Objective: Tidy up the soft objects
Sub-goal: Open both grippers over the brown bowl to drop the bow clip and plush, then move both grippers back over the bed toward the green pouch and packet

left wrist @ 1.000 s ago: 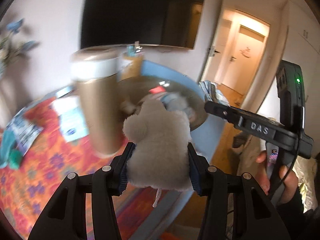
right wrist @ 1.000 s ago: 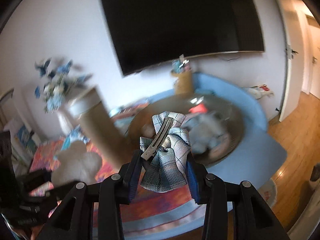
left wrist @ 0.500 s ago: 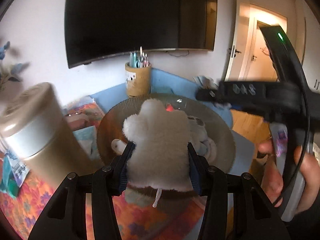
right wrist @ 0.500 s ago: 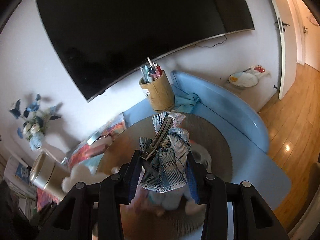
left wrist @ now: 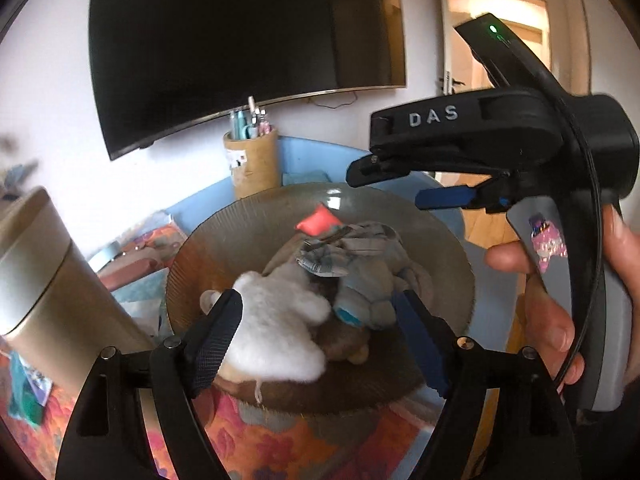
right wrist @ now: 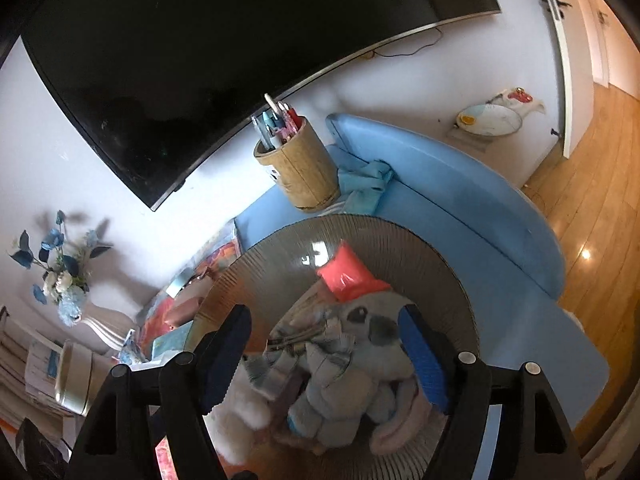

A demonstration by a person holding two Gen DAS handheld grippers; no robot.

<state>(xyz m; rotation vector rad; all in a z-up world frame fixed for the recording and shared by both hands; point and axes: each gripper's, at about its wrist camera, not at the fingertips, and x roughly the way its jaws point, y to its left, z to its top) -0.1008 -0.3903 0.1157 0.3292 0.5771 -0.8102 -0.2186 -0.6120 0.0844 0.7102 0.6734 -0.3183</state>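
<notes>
A ribbed glass bowl (left wrist: 188, 264) (right wrist: 440, 264) holds a pile of soft things. My left gripper (left wrist: 320, 340) hovers over it with its jaws opening; the white plush toy (left wrist: 276, 332) (right wrist: 244, 412) lies loose between them on the pile. My right gripper (right wrist: 322, 360) (left wrist: 400, 188) is also above the bowl with its jaws opening. The plaid hair bow (right wrist: 304, 352) (left wrist: 332, 252) with its metal clip rests free on a blue plush toy (right wrist: 372, 328) (left wrist: 372, 292). An orange-red pouch (right wrist: 346, 276) (left wrist: 318, 222) lies behind them.
A bamboo pen holder (right wrist: 298, 172) (left wrist: 254, 164) and a blue cloth (right wrist: 364, 184) stand behind the bowl on the blue table (right wrist: 500, 208). A tall gold tumbler (left wrist: 44, 280) (right wrist: 74, 380) is close on the left, on a flowered mat. A flower vase (right wrist: 64, 280) is further left.
Both grippers swung in over the bowl and opened. The white plush left the left jaws and the plaid bow left the right jaws; both now lie in the bowl.
</notes>
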